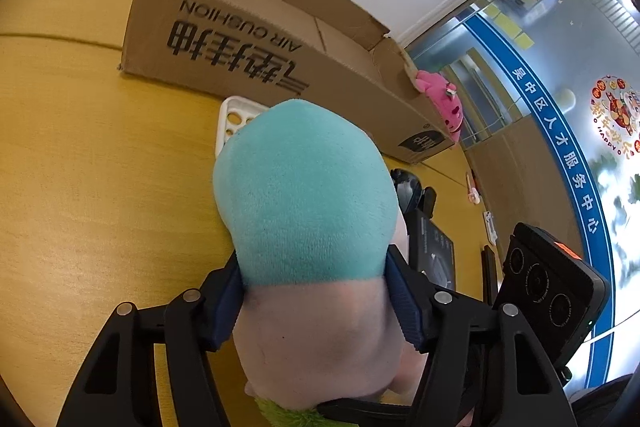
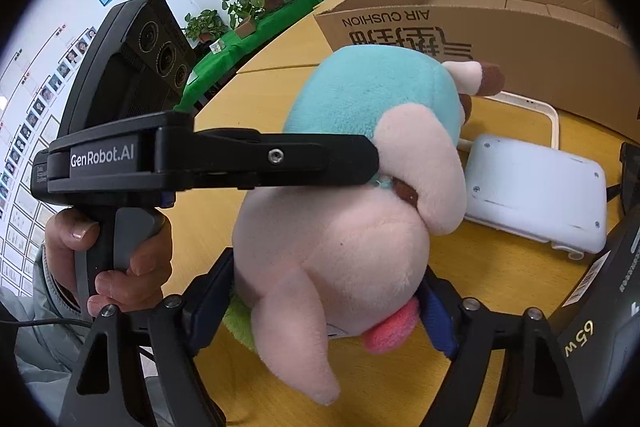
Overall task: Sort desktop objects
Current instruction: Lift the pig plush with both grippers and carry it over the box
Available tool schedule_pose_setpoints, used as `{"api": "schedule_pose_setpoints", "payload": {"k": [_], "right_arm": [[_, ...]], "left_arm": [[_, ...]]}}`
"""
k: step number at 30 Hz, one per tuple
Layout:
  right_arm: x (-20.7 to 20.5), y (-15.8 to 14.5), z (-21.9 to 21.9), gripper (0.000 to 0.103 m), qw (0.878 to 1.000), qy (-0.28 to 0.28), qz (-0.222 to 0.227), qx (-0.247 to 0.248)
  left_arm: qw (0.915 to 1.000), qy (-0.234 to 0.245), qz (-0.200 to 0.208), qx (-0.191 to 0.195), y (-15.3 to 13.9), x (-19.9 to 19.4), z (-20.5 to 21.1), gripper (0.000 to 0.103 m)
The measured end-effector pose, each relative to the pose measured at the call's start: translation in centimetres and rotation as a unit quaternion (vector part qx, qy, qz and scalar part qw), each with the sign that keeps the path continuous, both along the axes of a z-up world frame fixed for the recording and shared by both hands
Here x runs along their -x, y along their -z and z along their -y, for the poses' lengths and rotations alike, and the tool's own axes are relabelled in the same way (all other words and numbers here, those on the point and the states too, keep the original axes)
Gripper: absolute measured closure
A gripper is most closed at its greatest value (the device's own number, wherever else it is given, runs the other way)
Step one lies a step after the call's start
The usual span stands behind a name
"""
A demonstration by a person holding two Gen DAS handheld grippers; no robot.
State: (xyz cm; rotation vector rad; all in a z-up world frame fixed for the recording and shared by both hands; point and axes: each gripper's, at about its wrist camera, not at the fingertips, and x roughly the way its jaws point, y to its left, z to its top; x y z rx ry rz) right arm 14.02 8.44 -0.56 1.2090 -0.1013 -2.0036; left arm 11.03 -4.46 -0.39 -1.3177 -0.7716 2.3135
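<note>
While both grippers clamp the plush toy [image 1: 304,195] above the table [image 1: 80,187], L gripper [image 1: 316,291] on its teal/pink mid, R gripper [image 2: 324,291] on pink rear, cardboard box [image 1: 248,39] sits just ahead, toy's long axis pointing boxward.

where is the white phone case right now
The white phone case lies on the yellow table, just in front of the cardboard box, partly hidden behind the plush toy.

- My plush toy [image 1: 304,187] is teal on top, pale pink below.
- The cardboard box [image 1: 256,67] is brown with black lettering.
- My table [image 1: 88,167] is yellow wood grain.
- That phone case [image 1: 234,123] is white.
</note>
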Motion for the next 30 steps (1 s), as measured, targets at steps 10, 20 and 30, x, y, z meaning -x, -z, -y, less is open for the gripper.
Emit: {"api": "schedule_pose_setpoints", "payload": {"k": [10, 20, 30], "right_arm": [[0.6, -7.6, -1.0, 0.023, 0.996, 0.013, -0.092, 0.015], [3.0, -17.9, -1.6, 0.023, 0.974, 0.029, -0.223, 0.018], [10.8, -25.6, -0.5, 0.023, 0.961, 0.036, -0.273, 0.029]], "left_arm": [[0.9926, 0.011, -0.116, 0.032, -9.3, 2.2, -0.1, 0.035], [0.9701, 0.024, -0.236, 0.053, -19.4, 7.0, 0.0, 0.035], [0.9556, 0.022, -0.288, 0.06, -27.4, 14.0, 1.3, 0.035]]}}
